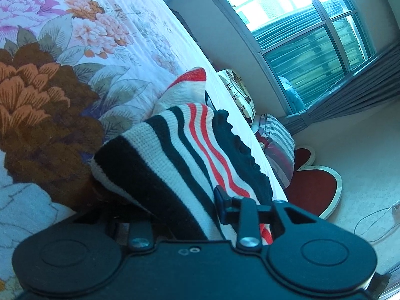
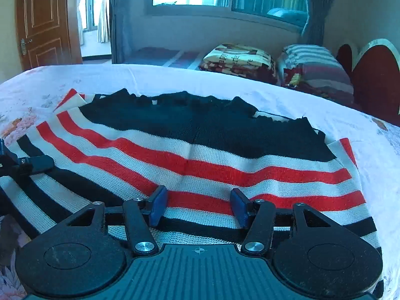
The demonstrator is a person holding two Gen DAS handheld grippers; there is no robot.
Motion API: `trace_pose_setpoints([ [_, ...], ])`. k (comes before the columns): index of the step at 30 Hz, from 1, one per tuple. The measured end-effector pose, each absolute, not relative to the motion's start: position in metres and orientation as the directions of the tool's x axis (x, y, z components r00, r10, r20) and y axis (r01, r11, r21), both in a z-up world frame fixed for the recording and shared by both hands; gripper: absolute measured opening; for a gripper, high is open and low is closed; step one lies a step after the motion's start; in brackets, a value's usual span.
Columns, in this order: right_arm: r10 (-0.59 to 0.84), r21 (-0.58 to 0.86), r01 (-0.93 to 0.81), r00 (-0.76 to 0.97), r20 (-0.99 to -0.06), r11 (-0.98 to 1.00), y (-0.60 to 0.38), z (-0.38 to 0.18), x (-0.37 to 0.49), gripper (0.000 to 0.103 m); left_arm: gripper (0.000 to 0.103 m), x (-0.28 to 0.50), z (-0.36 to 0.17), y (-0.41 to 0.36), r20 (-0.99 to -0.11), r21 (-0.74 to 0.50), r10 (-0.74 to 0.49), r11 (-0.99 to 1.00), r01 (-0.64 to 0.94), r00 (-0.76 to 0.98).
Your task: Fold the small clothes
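A small knitted sweater (image 2: 200, 155) banded in black, cream and red, with a solid black top part ending in a scalloped edge, lies spread on the bed's floral sheet (image 2: 75, 80). The right claw (image 2: 198, 206) hovers low over the sweater's near hem with its blue-padded fingers (image 2: 157, 206) set wide apart, gripping nothing. The left claw (image 1: 175, 215) is clamped on a fold of the sweater (image 1: 175, 155) at its left edge, the striped knit bunching up and draping over one finger so that only the other finger shows.
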State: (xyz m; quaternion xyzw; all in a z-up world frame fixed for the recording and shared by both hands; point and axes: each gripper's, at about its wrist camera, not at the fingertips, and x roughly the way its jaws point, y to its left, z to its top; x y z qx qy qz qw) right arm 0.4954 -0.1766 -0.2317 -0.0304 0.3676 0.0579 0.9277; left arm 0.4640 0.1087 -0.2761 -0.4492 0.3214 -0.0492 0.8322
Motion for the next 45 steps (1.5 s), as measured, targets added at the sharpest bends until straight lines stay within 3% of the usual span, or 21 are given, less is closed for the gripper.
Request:
trace_pose_setpoints([
  [11, 0.089, -0.015, -0.133, 0.74, -0.667, 0.991, -0.176, -0.235, 0.489, 0.055, 0.017, 0.459, -0.256, 0.098, -0.439, -0.759, -0.343, 0.636, -0.139, 0.83],
  [22, 0.11, -0.007, -0.153, 0.739, -0.664, 0.988, -0.18, -0.23, 0.487, 0.055, 0.016, 0.465, -0.204, 0.058, -0.337, -0.651, -0.415, 0.751, 0.109, 0.845],
  [28, 0.085, 0.064, -0.058, 0.8, -0.594, 0.996, -0.216, -0.213, 0.469, 0.055, 0.016, 0.472, -0.183, 0.011, -0.304, -0.558, -0.51, 0.78, 0.284, 0.805],
  [34, -0.015, 0.055, 0.057, 0.811, -0.584, 0.997, -0.27, -0.203, 0.45, 0.055, 0.016, 0.474, -0.188, -0.052, -0.334, -0.477, -0.623, 0.759, 0.443, 0.708],
  [40, -0.084, 0.072, 0.164, 0.779, -0.621, 0.984, -0.316, -0.203, 0.422, 0.055, 0.017, 0.476, -0.216, -0.106, -0.464, -0.41, -0.673, 0.739, 0.534, 0.576],
  [43, -0.09, 0.085, 0.182, 0.775, -0.626, 0.98, -0.329, -0.198, 0.405, 0.055, 0.021, 0.467, -0.222, -0.112, -0.487, -0.367, -0.653, 0.755, 0.543, 0.58],
  [45, -0.081, 0.106, 0.188, 0.775, -0.627, 0.976, -0.335, -0.193, 0.395, 0.055, 0.028, 0.462, -0.218, -0.112, -0.495, -0.355, -0.648, 0.759, 0.547, 0.578],
])
